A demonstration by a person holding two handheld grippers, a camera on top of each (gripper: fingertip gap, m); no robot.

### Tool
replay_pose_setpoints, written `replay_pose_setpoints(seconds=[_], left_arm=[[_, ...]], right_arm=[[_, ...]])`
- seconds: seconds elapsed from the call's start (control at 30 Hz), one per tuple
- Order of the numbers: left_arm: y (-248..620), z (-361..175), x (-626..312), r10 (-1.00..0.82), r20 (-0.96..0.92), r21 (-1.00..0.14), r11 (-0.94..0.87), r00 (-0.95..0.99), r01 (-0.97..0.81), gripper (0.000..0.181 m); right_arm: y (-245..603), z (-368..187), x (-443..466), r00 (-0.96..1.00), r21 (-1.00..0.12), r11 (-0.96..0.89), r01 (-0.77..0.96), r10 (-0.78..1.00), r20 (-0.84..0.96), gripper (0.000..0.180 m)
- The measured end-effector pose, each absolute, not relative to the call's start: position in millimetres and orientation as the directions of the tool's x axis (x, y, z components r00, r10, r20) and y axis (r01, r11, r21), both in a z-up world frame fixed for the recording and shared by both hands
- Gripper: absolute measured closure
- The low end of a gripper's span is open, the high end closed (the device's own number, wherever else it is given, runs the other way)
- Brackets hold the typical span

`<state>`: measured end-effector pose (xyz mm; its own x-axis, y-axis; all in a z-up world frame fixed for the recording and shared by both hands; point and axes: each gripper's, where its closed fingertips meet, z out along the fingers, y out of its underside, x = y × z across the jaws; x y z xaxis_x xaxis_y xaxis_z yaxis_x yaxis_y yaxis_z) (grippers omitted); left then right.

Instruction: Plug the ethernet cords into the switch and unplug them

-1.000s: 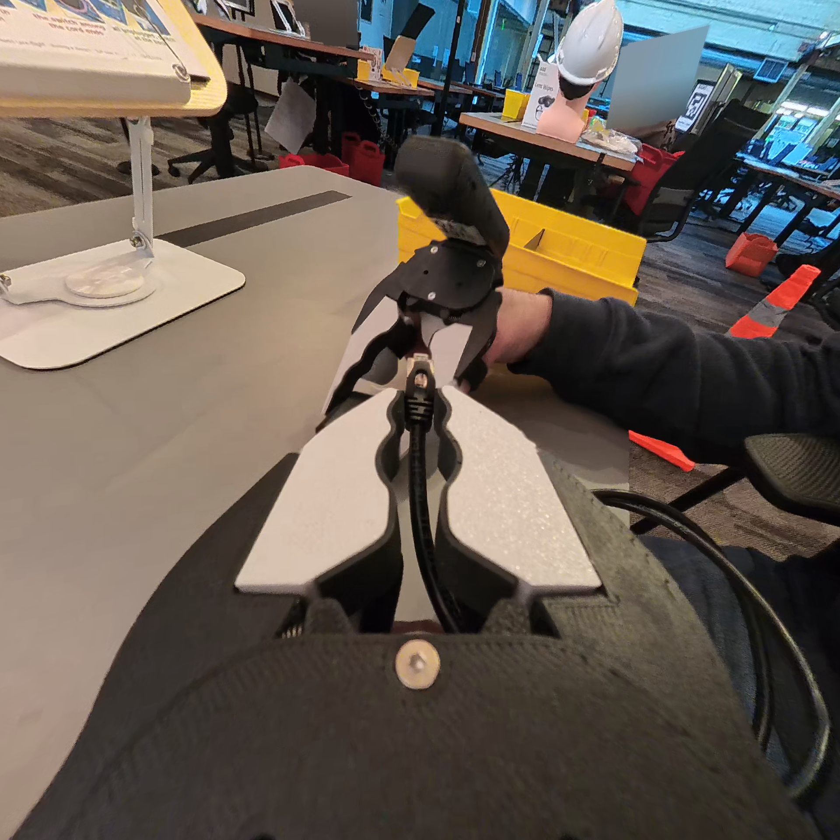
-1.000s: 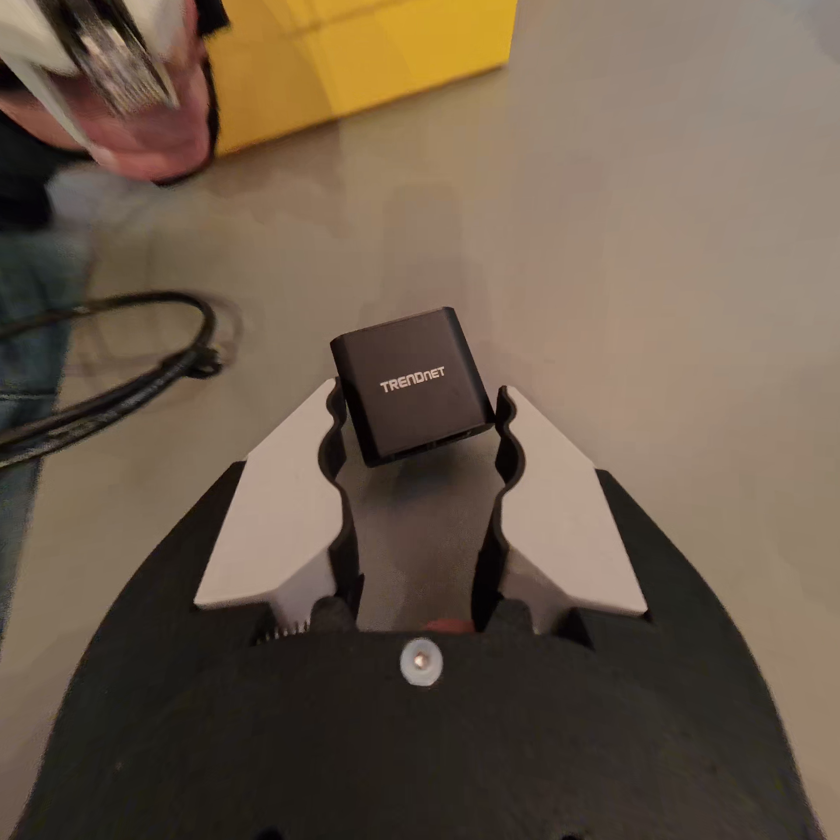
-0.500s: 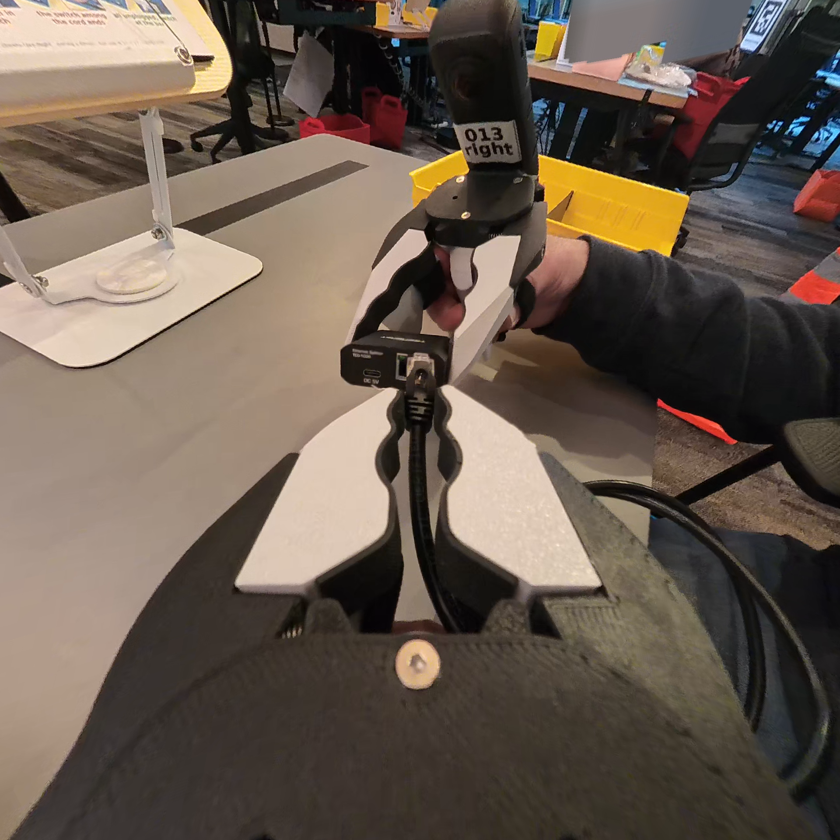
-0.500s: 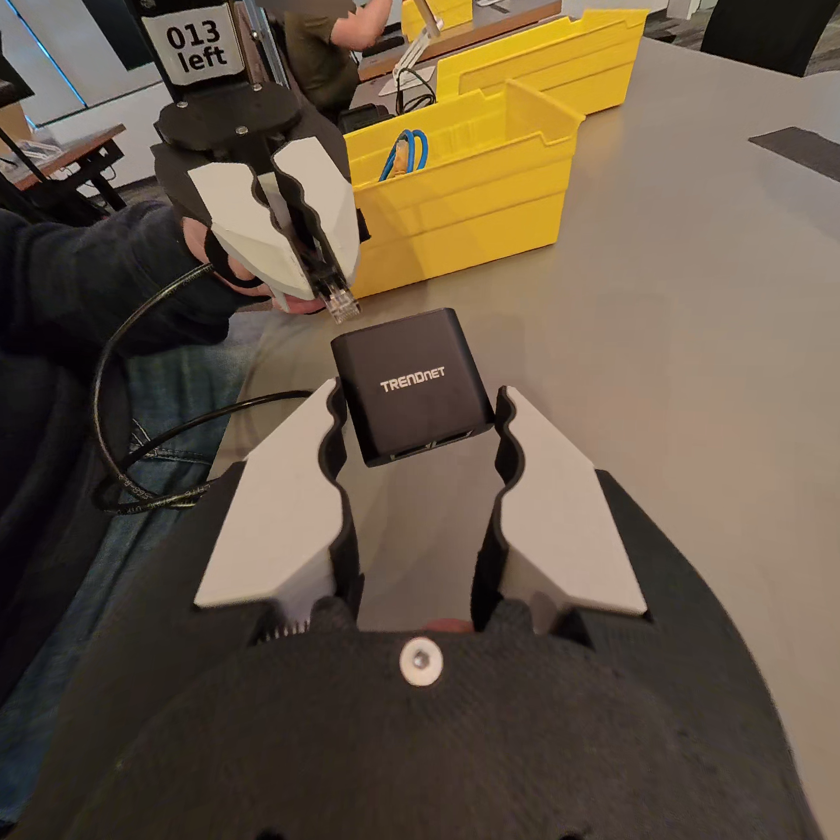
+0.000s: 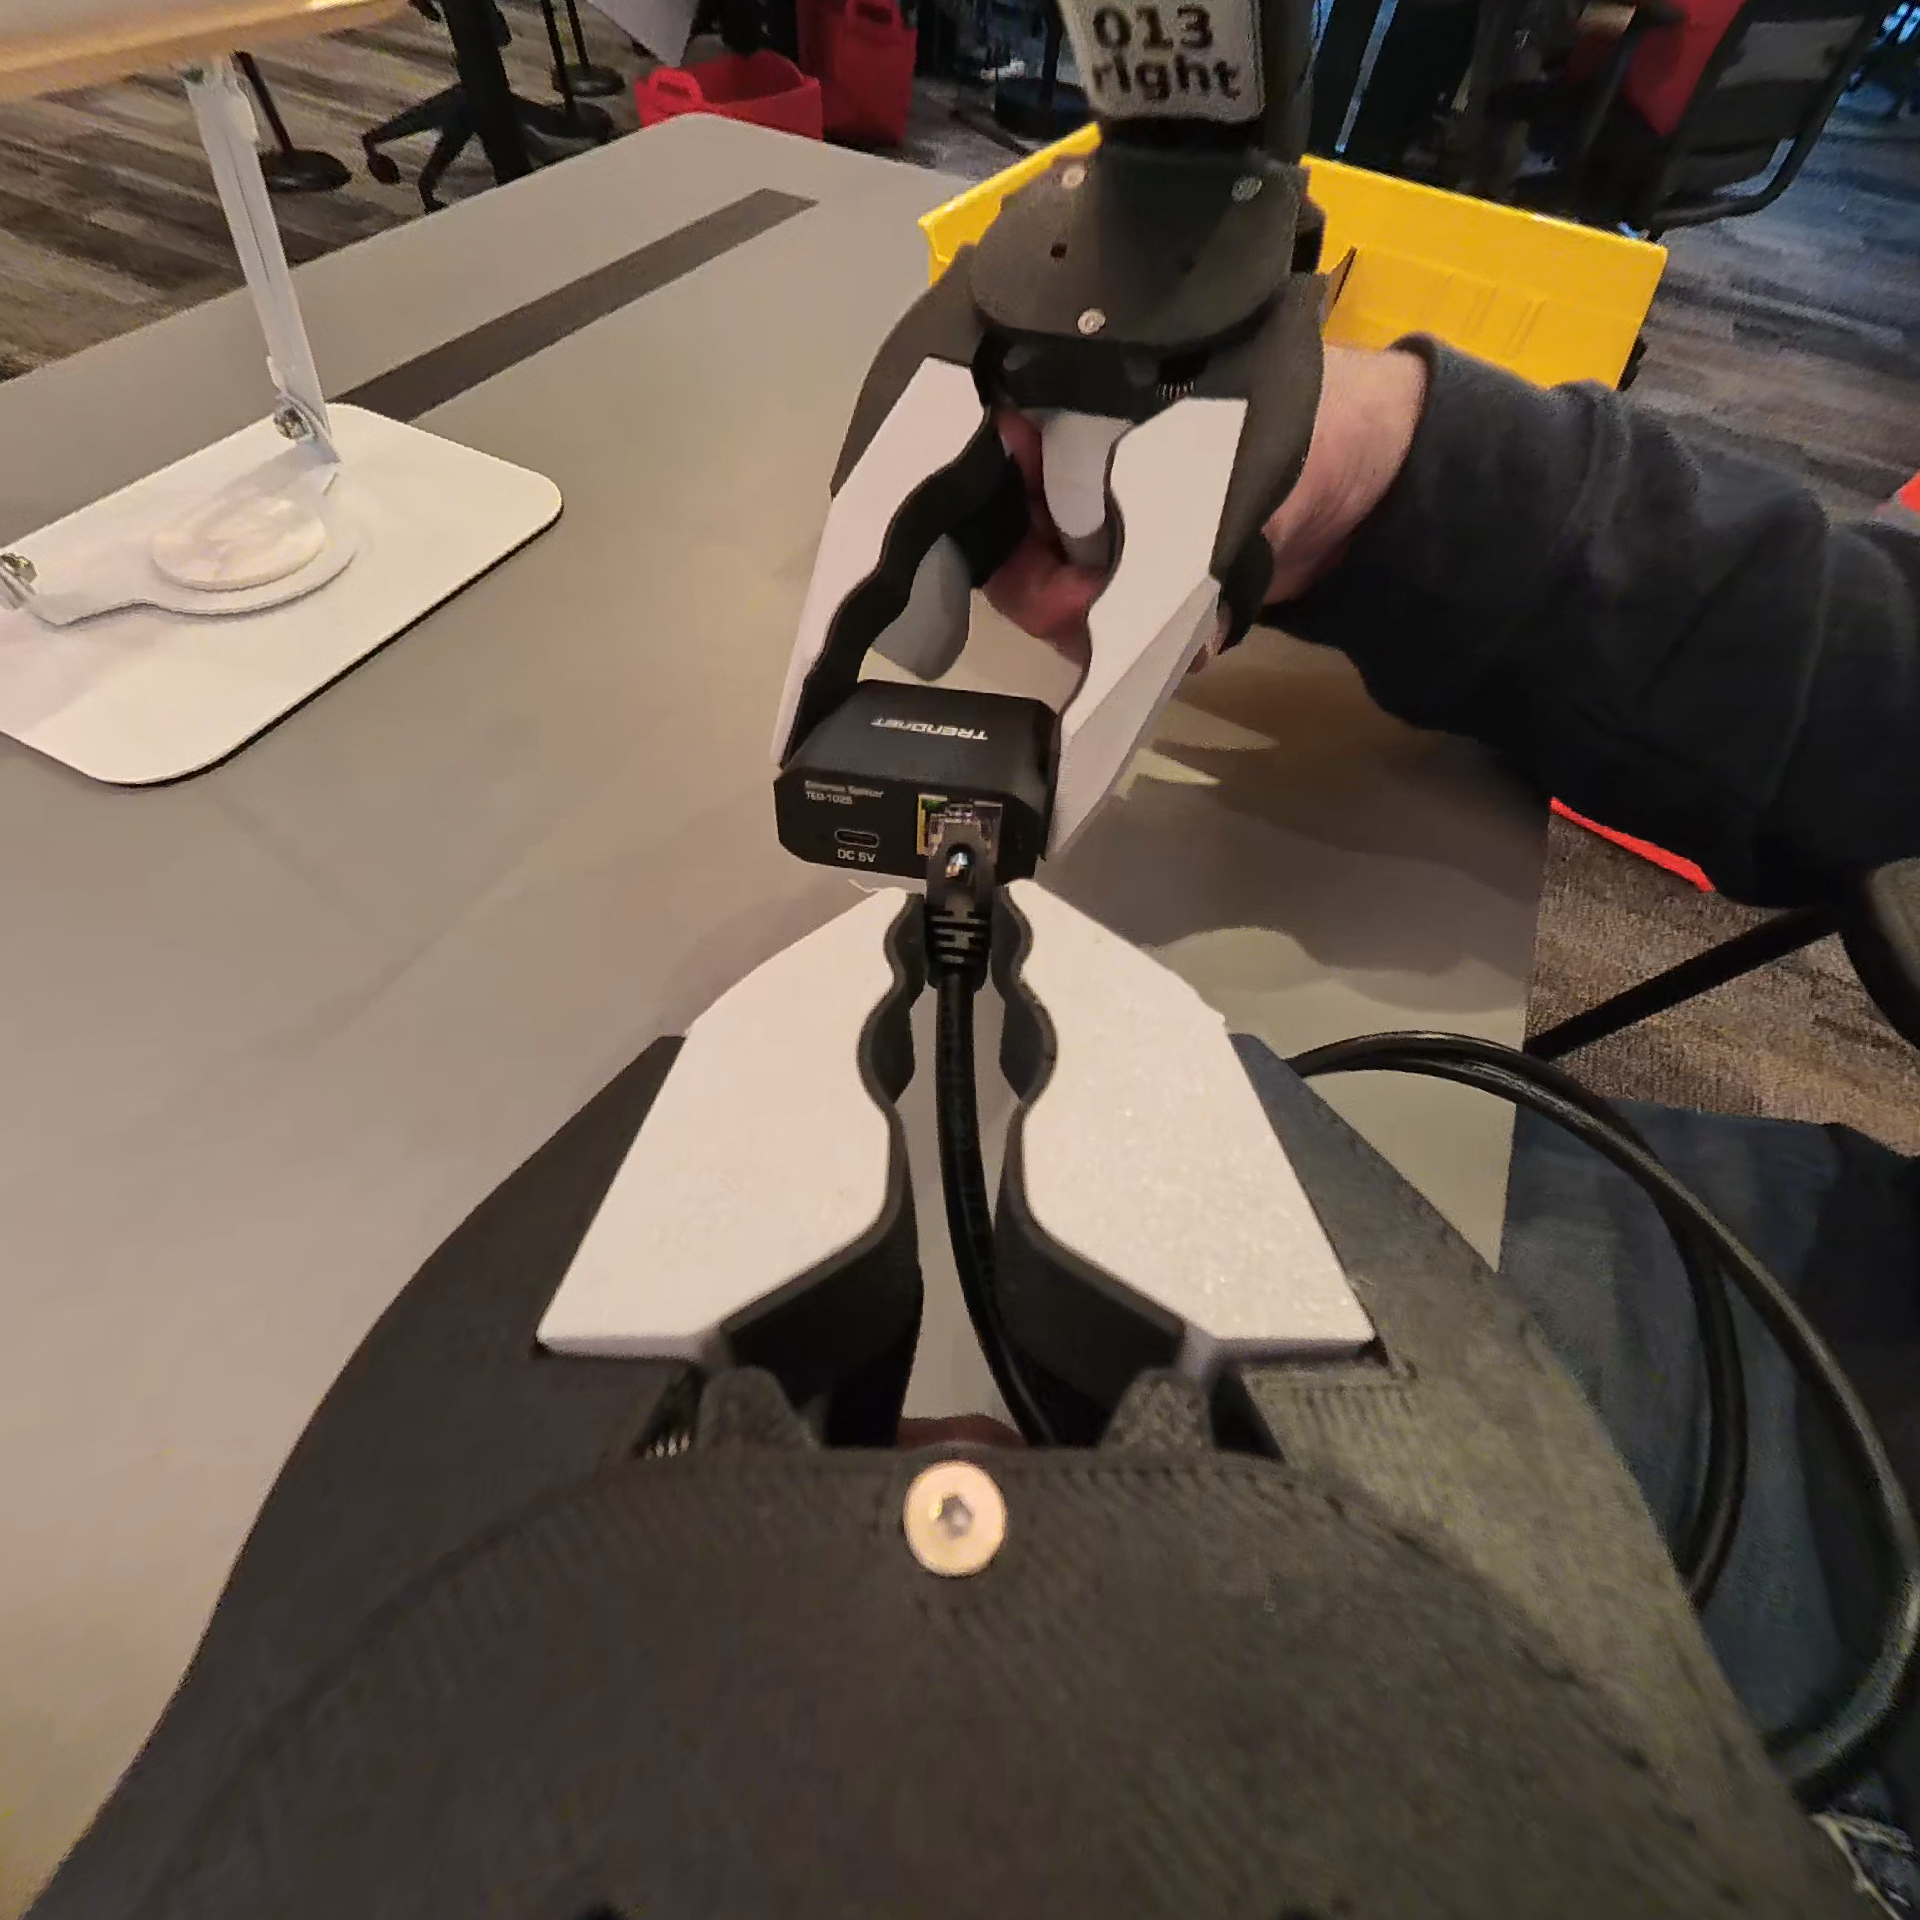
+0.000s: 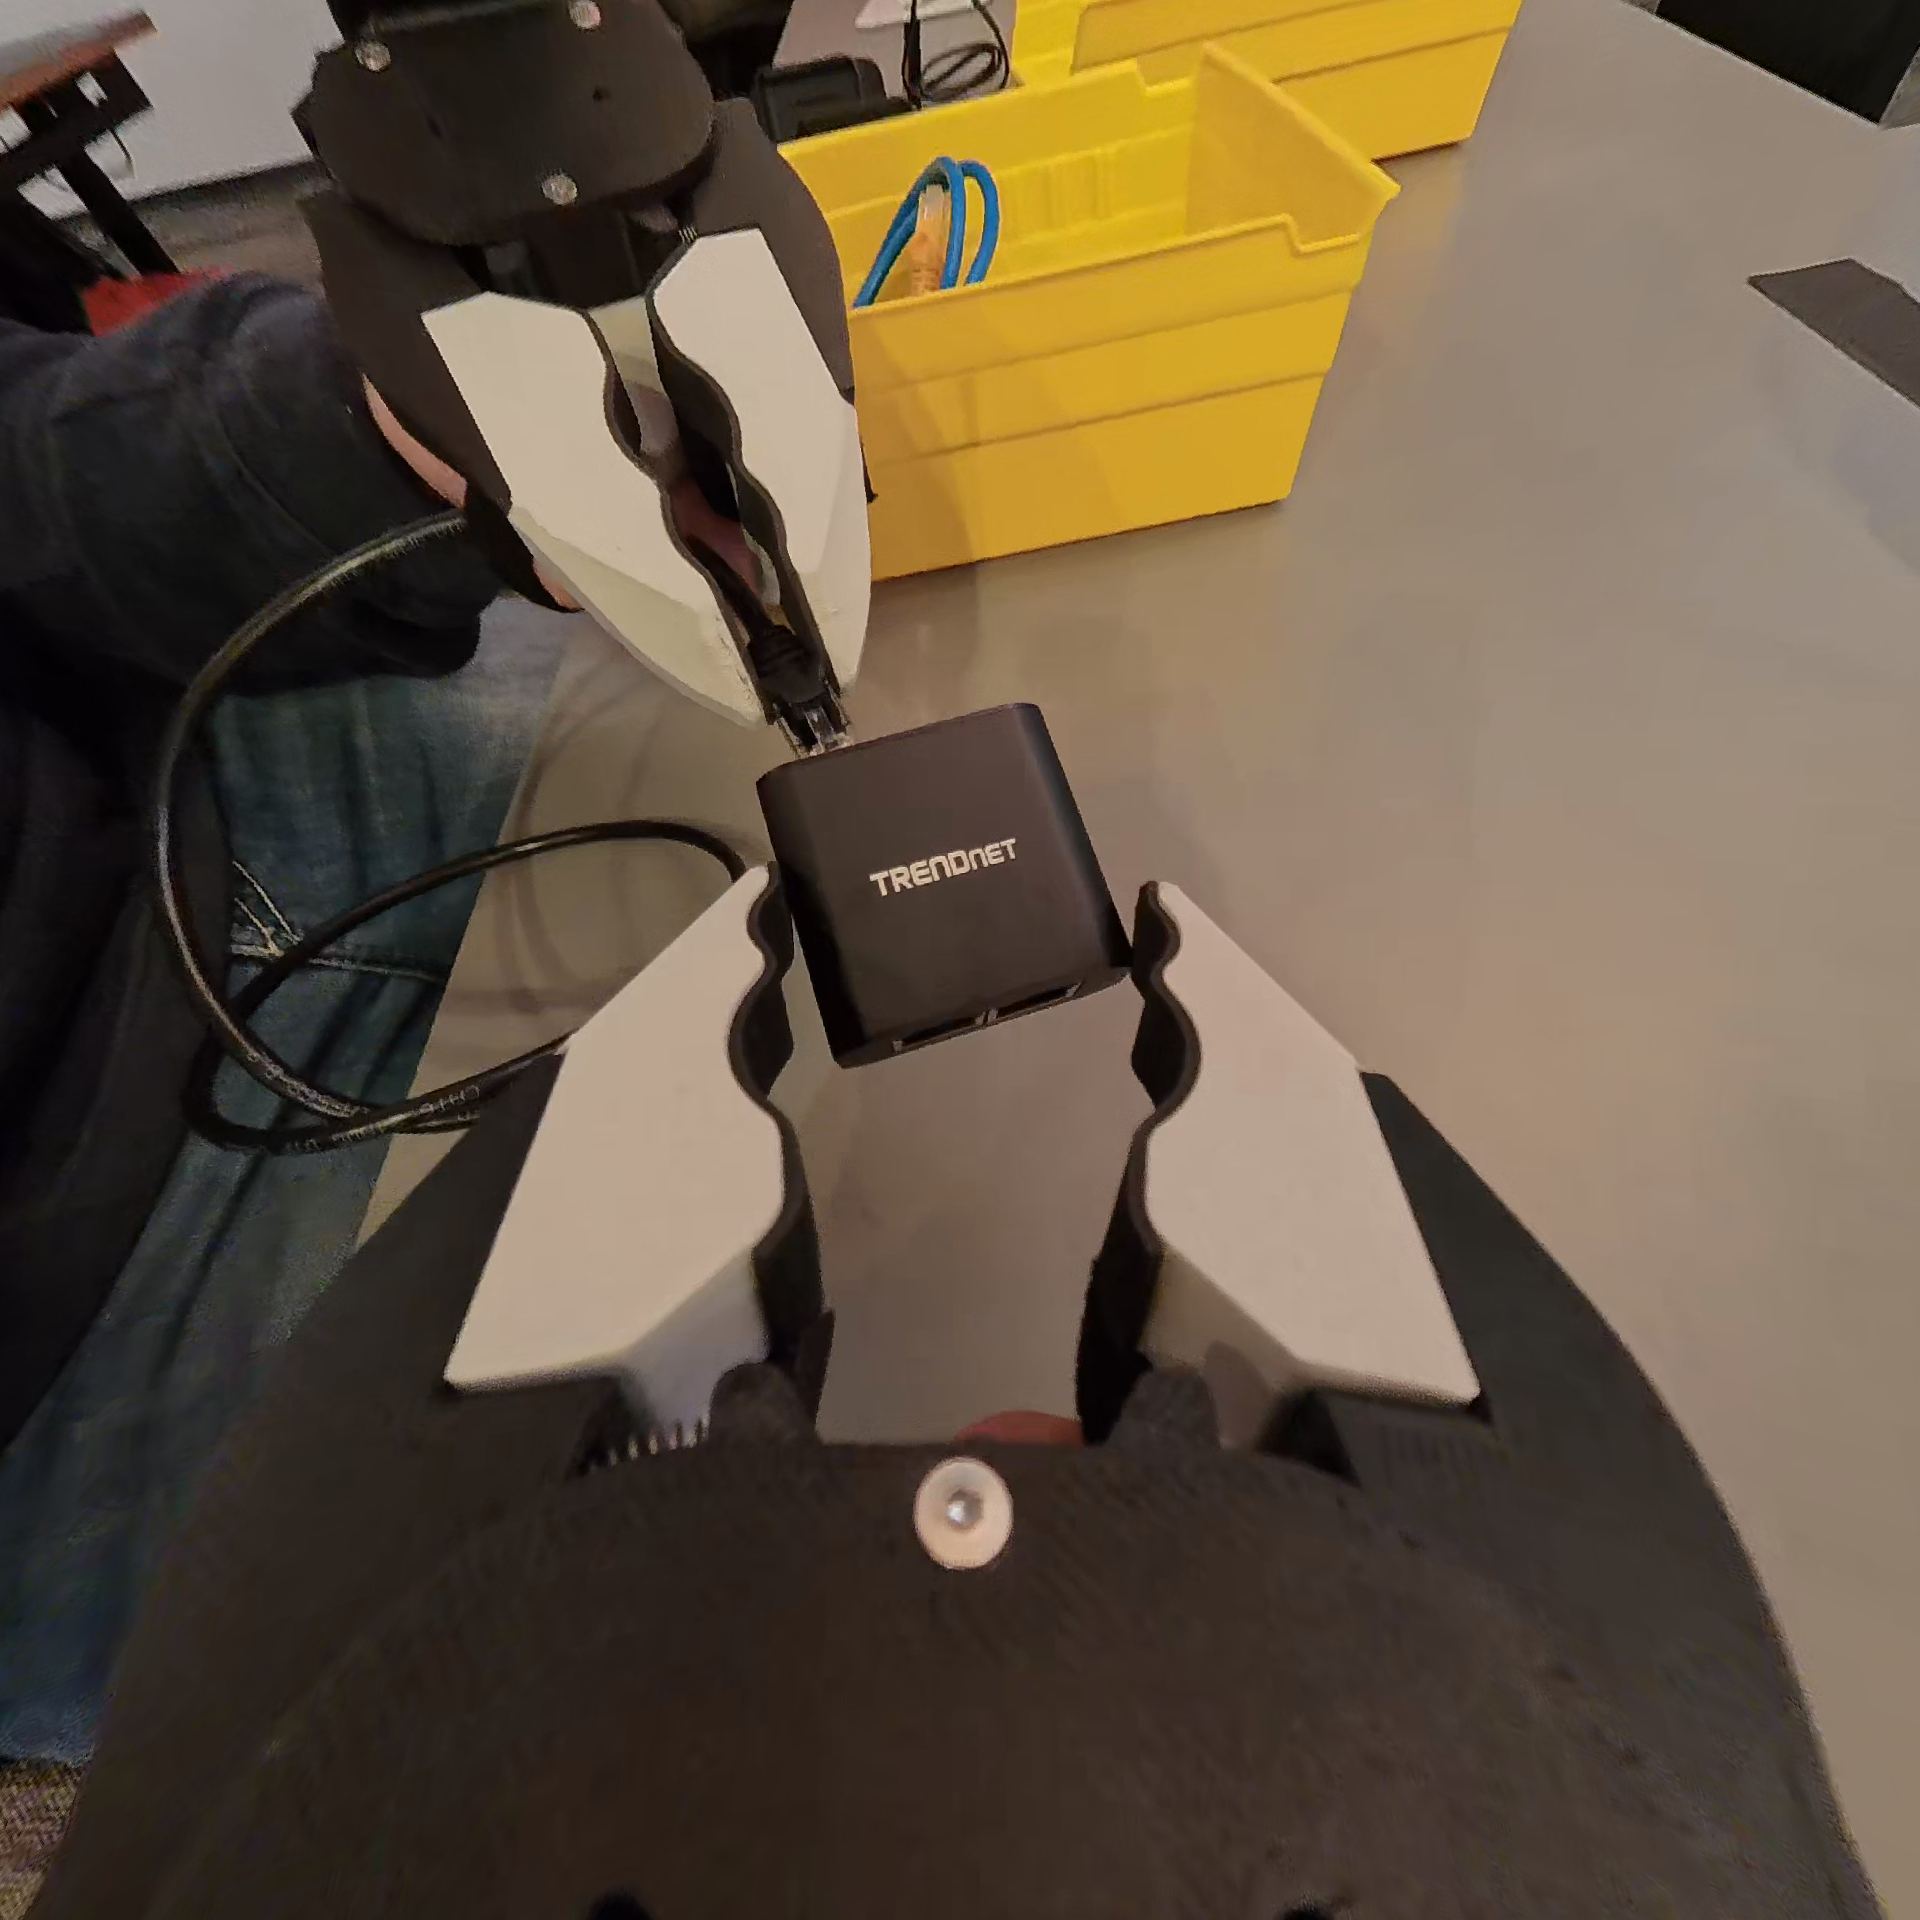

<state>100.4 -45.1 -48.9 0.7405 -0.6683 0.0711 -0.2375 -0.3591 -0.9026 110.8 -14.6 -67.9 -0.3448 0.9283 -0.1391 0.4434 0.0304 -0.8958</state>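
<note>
My right gripper (image 6: 954, 904) is shut on a small black switch (image 6: 951, 883) and holds it above the grey table (image 6: 1455, 831). My left gripper (image 5: 958, 914) is shut on a black ethernet cord (image 5: 961, 1091) just behind its clear plug (image 5: 961, 831). The plug tip sits in the port on the switch's (image 5: 914, 774) far face, beside a smaller port. In the right wrist view the left gripper (image 6: 800, 686) comes in from the upper left with the plug (image 6: 816, 732) at the switch's far edge. The cord (image 6: 312, 997) loops over a person's lap.
A yellow bin (image 6: 1091, 343) with a blue cable (image 6: 935, 229) stands behind the switch. A white stand base (image 5: 239, 582) sits at the table's left. Another yellow bin (image 5: 1455, 270) lies behind the right gripper. The table edge and a person's legs are close on my left. My right fingertips sit around 5 centimeters from my left ones. The white stand base (image 5: 239, 582) sits 30 centimeters or so from the ends of my right fingers.
The right gripper tilted up with the switch, turning its port face toward the left gripper. The two grippers closed in until the plug tip reached the port.
</note>
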Motion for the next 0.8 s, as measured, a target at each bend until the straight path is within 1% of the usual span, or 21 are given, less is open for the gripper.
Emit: replay_pose_setpoints(seconds=[0.37,0.43,0.6,0.67,0.8], left_arm=[[-45,-53,103,-0.674,0.087,-0.899,-0.371,0.734,-0.234,0.169],[-45,-49,103,-0.672,0.100,-0.906,-0.366,0.734,-0.212,0.169],[-43,-50,101,-0.665,0.065,-0.902,-0.357,0.744,-0.241,0.169],[-42,-47,100,-0.656,0.094,-0.908,-0.365,0.749,-0.206,0.169],[-40,-47,97,-0.646,0.057,-0.899,-0.366,0.762,-0.242,0.169]], right_arm=[[-17,-70,111,-0.344,-0.860,0.162,0.483,0.939,-0.017,0.114],[-18,-68,111,-0.342,-0.866,0.159,0.474,0.939,-0.015,0.115],[-18,-74,108,-0.336,-0.856,0.177,0.486,0.942,0.004,0.115],[-22,-72,106,-0.347,-0.872,0.174,0.458,0.938,0.005,0.120],[-22,-75,100,-0.321,-0.879,0.171,0.444,0.947,0.022,0.120]])
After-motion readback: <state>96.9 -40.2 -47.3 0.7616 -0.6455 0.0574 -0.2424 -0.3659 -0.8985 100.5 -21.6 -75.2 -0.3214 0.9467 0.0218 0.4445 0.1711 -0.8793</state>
